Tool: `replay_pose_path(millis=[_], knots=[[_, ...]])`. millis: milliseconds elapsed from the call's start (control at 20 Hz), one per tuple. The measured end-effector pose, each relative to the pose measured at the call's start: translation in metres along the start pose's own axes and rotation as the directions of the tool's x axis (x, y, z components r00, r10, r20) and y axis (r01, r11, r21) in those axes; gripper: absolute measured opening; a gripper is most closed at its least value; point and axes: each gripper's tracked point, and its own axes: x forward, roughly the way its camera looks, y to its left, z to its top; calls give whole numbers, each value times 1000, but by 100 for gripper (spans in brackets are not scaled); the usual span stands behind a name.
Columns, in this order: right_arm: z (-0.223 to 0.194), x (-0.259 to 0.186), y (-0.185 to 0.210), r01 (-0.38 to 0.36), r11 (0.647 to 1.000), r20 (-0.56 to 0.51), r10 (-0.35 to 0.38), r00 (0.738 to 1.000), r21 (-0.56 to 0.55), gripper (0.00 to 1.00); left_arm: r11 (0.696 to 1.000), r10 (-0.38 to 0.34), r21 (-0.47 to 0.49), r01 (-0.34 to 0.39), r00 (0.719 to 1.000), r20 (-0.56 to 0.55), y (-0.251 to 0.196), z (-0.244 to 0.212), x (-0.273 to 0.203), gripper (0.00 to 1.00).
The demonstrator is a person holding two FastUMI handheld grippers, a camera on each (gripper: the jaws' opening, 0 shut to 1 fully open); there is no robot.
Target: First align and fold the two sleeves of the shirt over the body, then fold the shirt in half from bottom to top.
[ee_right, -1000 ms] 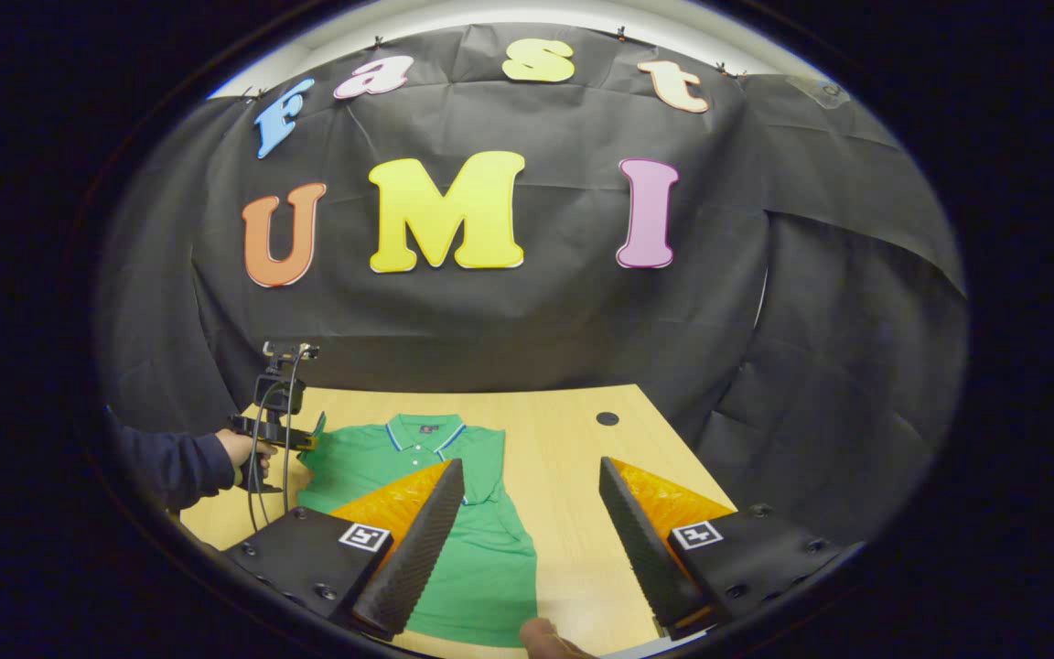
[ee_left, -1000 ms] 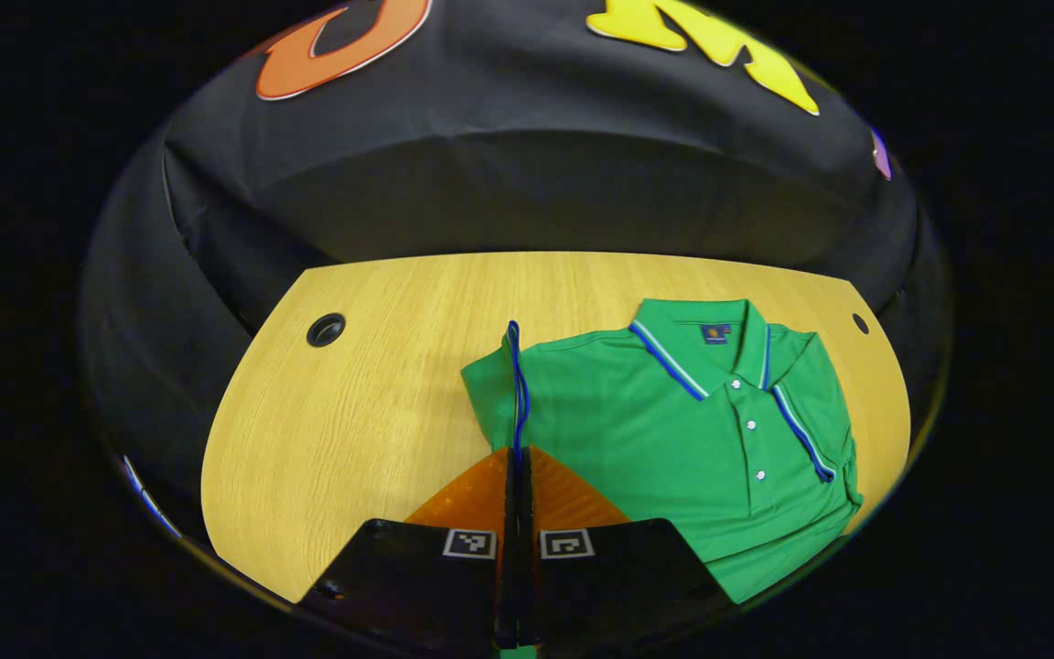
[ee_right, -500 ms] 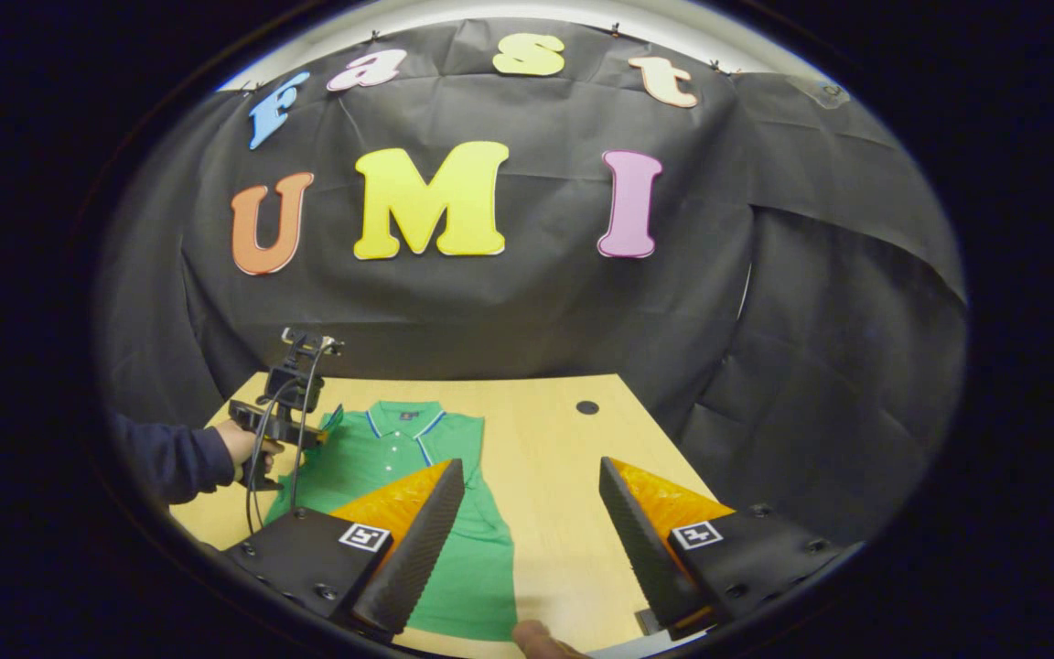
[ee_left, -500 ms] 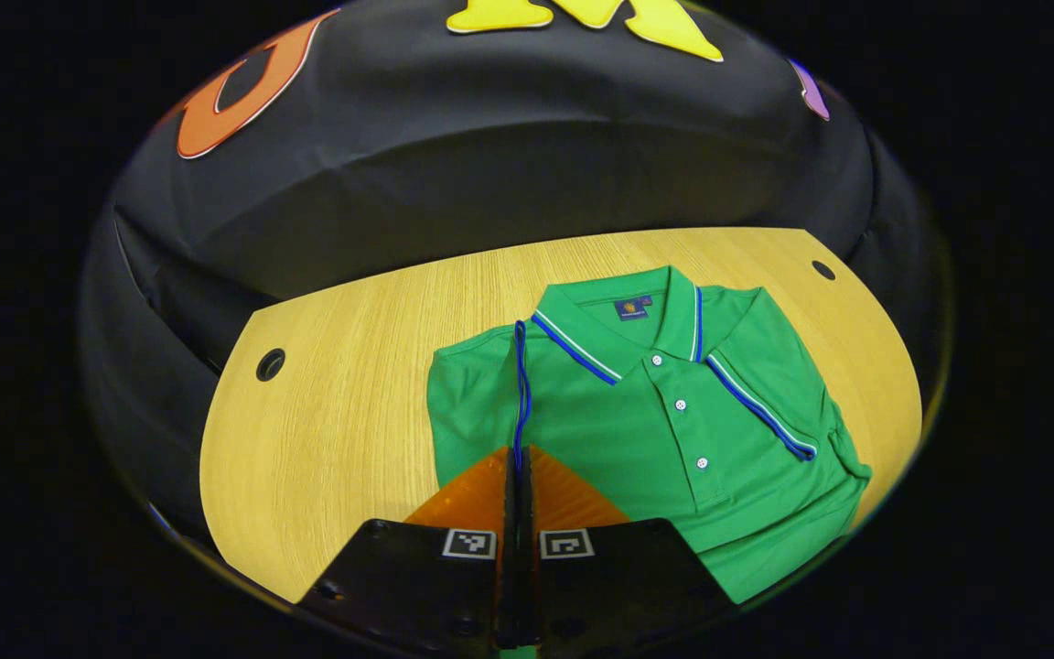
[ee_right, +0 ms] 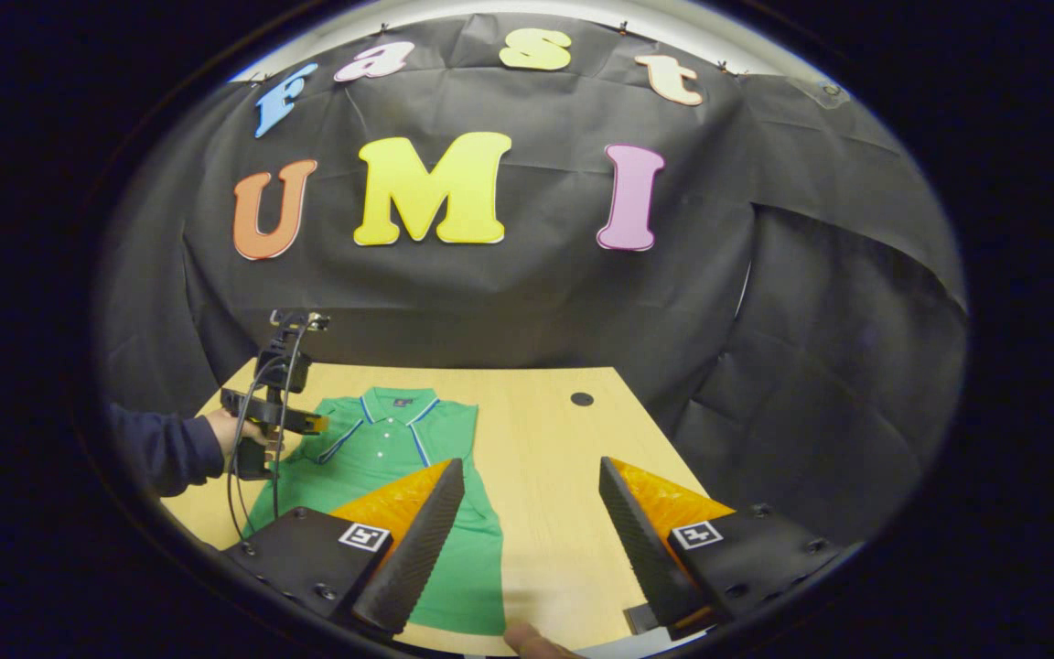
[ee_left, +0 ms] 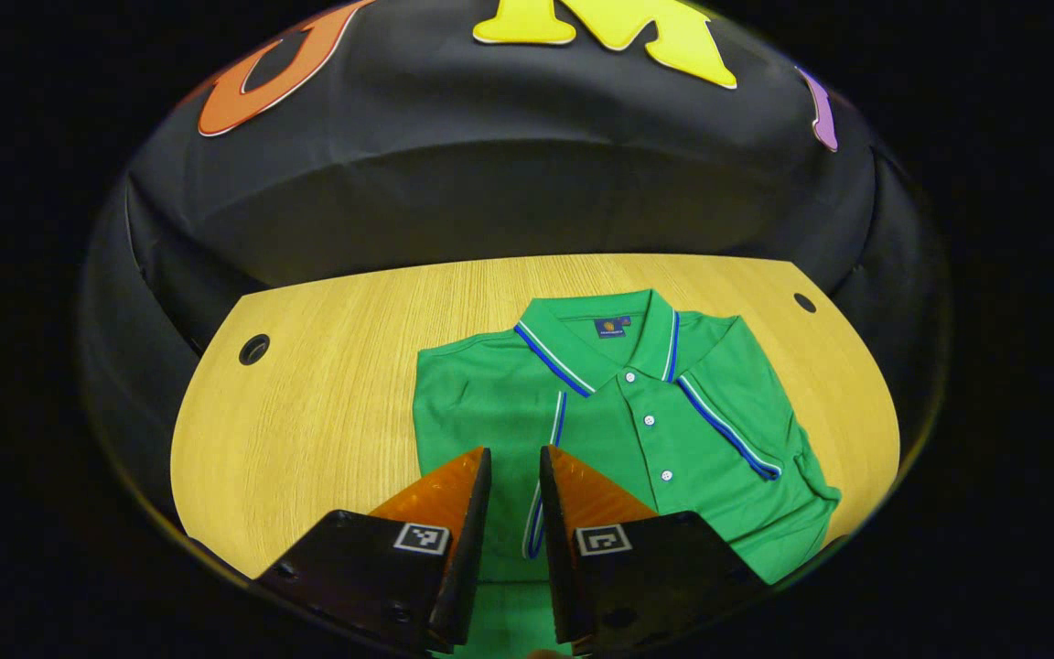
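Shirt (ee_left: 600, 412) lies mid-frame on the worktop (ee_left: 326, 412), both sleeves folded over; our left hand-held gripper (ee_left: 513, 467) and right hand-held gripper (ee_right: 527, 485) are released, ready for the hem.

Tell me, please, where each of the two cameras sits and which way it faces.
Left gripper view: rides the left gripper, looking down along its parted fingers at the green polo shirt on the wooden table.
Right gripper view: rides the right gripper, held back, facing the booth wall; a hand and dark sleeve show.
Shared: shirt, table, left gripper.
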Motion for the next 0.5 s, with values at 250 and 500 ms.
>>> replay_pose_path(millis=[250,500], knots=[[7,6,7,-35,999,13,35,999,10,96,999,10,-39,-7,996,85,4,20,-46,82],[15,14,17,-69,997,28,68,997,22,96,994,101,-59,-91,973,209,28,39,-109,96]])
